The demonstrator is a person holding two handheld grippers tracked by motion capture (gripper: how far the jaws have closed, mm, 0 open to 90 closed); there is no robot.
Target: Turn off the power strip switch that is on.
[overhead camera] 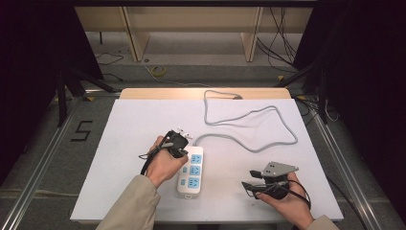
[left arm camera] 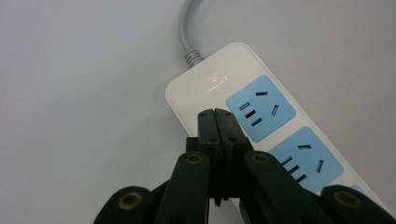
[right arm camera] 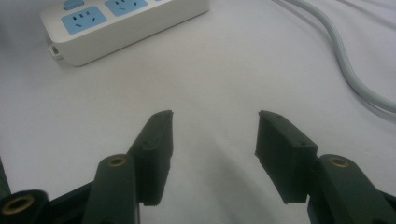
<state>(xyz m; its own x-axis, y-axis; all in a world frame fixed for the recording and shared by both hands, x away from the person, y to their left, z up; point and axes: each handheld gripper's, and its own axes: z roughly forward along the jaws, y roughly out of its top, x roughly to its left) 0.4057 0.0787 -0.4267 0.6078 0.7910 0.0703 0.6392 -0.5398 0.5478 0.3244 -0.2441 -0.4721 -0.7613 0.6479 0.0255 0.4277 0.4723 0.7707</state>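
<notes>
White power strip on the worktop, one tool closed at its top end, the other apart off to the lower right.

Lying at lower centre of the high view, the power strip rests flat on the pale worktop, its blue sockets facing up and its grey cable looping away toward the upper right. From the left gripper view, the left tool has its jaws pressed together with nothing between them, tips over the strip's cable end just beside the first blue socket. In the right gripper view, the right tool stands with jaws wide apart above bare worktop, well clear of the strip.
</notes>
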